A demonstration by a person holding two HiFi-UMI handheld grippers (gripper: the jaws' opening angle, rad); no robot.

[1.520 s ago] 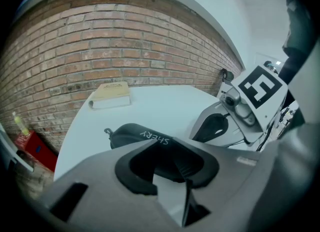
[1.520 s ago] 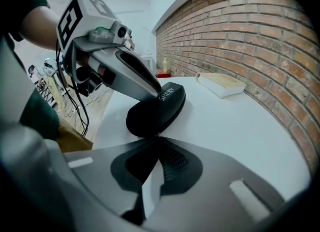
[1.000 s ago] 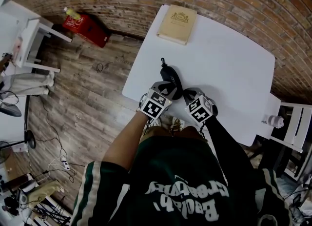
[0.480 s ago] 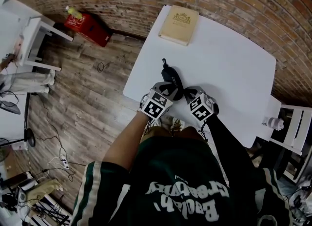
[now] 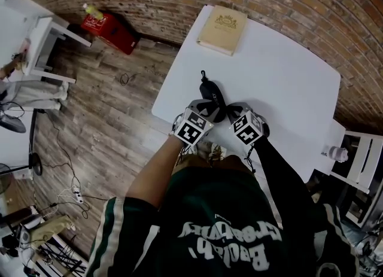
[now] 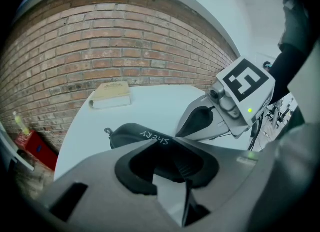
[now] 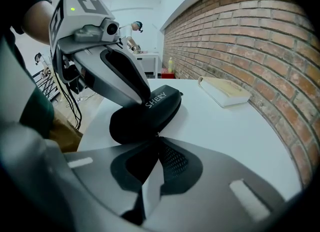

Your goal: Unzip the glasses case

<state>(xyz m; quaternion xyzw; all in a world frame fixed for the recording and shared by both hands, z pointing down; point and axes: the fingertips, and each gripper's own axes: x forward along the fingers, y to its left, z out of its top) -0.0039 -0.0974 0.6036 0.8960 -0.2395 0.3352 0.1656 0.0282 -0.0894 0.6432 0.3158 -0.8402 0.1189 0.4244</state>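
**Set up for unzipping at the near edge of the tabletop; no opening seen yet.**

Found left gripper (image 6: pixel 167 148) pinching the near end of the glasses case (image 5: pixel 210 94) across its width, just inside the near edge of the tabletop (image 5: pixel 281 78), toward its left side. Found right gripper (image 7: pixel 157 138) pressed together at that same end, tips touching the case where a zip pull would likely sit. Could not make out whether a pull is caught between the pads. Saw no gap along the seam in either gripper view, so judged the zip closed and the whole run round the case left to do. Noted small loop (image 5: pixel 203 76) at the case's far end, pointing toward the book (image 5: pixel 222 21) at the far left corner, well apart.
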